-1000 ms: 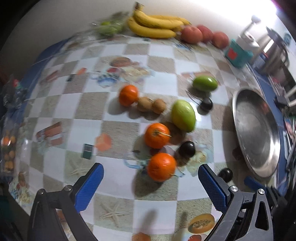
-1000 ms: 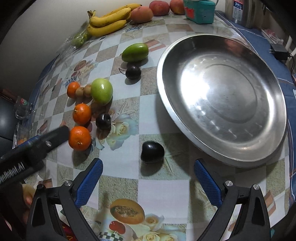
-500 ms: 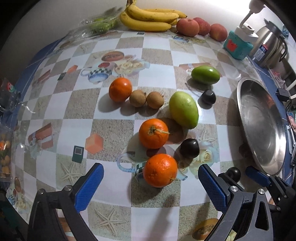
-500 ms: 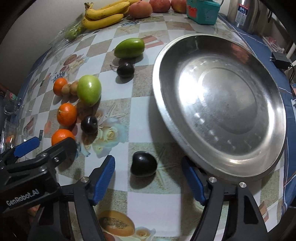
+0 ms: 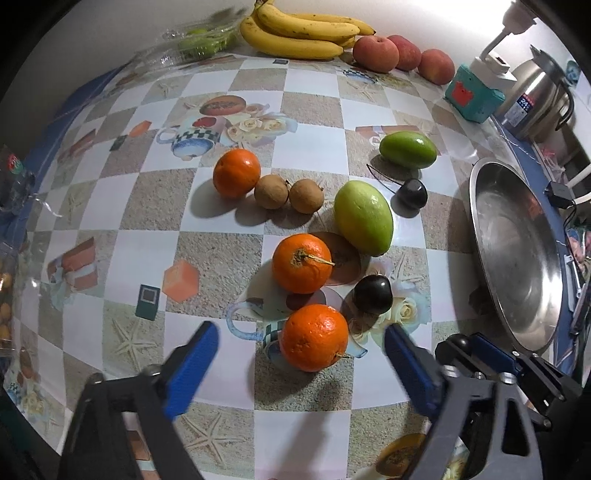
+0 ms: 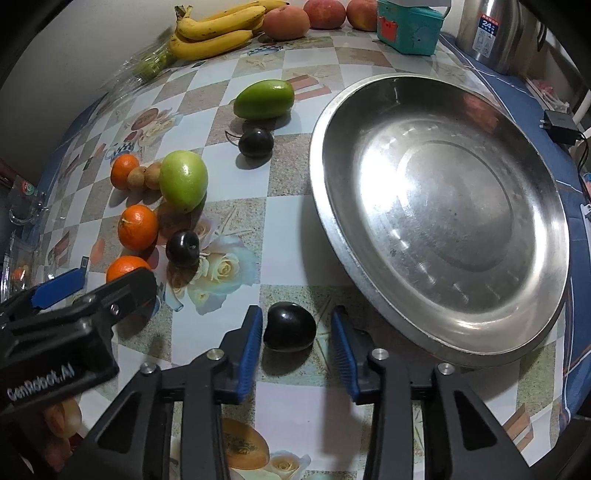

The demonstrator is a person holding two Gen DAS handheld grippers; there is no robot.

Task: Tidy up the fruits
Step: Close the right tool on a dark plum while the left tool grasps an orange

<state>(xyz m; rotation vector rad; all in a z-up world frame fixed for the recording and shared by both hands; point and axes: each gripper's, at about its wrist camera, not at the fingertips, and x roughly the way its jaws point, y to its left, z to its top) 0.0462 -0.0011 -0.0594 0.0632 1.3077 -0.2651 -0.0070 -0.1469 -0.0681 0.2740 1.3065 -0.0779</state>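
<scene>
Checkered oilcloth printed with cups and roses covers the counter (image 6: 288, 206), which runs back to a pale wall. Over its near edge the right hand-held gripper (image 6: 297, 350) points steeply down, its blue pads closing around a dark plum (image 6: 290, 331); the left pad looks to touch the fruit and a thin gap shows at the right pad. Just right of that plum sits a wide steel plate (image 6: 546, 184), bare inside. The left hand-held gripper (image 5: 301, 363) hangs near the counter's front, its jaws fairly wide and closing, with the nearest orange (image 5: 314, 336) between the pads but untouched. Behind that orange lie a second dark plum (image 5: 372, 294) and another orange (image 5: 302, 263), then a pale green mango (image 5: 363, 218), two small brown fruits (image 5: 288, 191) and a third orange (image 5: 236, 173). Farther back rest a third plum (image 5: 413, 192) and a darker green mango (image 5: 407, 150). Along the far edge lie bananas (image 5: 303, 33), three peaches (image 5: 400, 55), a teal box (image 5: 472, 98) and a steel kettle (image 5: 535, 99).
</scene>
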